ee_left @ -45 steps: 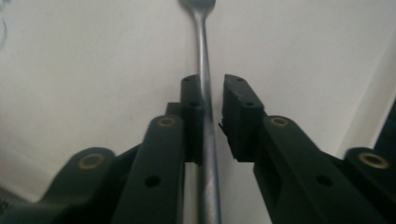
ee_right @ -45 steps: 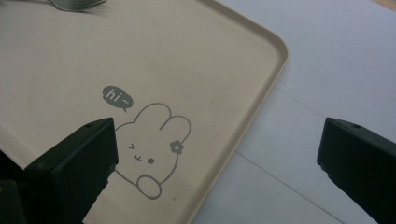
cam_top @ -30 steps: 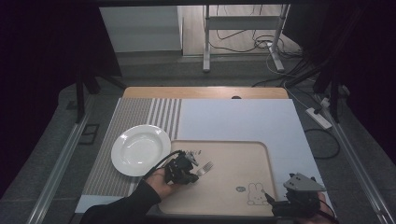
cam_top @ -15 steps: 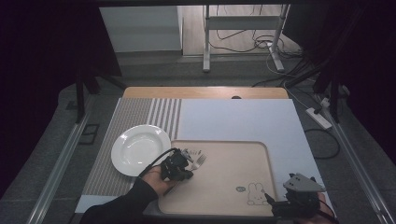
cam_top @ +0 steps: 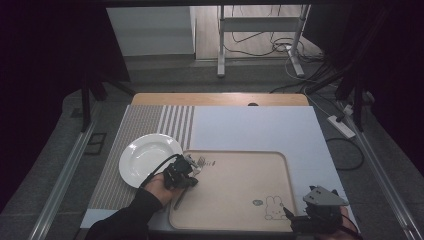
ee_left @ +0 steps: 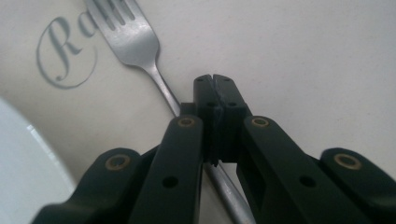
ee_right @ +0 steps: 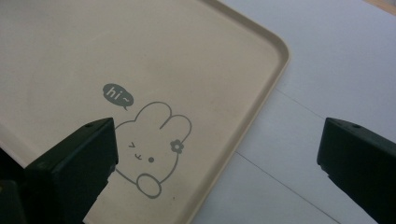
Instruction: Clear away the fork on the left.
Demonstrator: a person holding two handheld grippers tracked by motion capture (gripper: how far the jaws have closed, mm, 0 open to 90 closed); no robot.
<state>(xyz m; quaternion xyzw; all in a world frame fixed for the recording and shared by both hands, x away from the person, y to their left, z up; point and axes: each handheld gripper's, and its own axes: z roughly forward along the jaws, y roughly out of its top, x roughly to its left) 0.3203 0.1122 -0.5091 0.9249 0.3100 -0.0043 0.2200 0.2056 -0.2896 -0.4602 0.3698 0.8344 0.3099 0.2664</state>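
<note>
On one beige tray [cam_top: 240, 190], left claw [cam_top: 186, 172] clamps one fork [ee_left: 135, 46]; right claw [cam_top: 300, 220] gapes empty.

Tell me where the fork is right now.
In the high view, the fork lies at the left end of the beige tray, just right of the white plate, under the left tongs.
</note>
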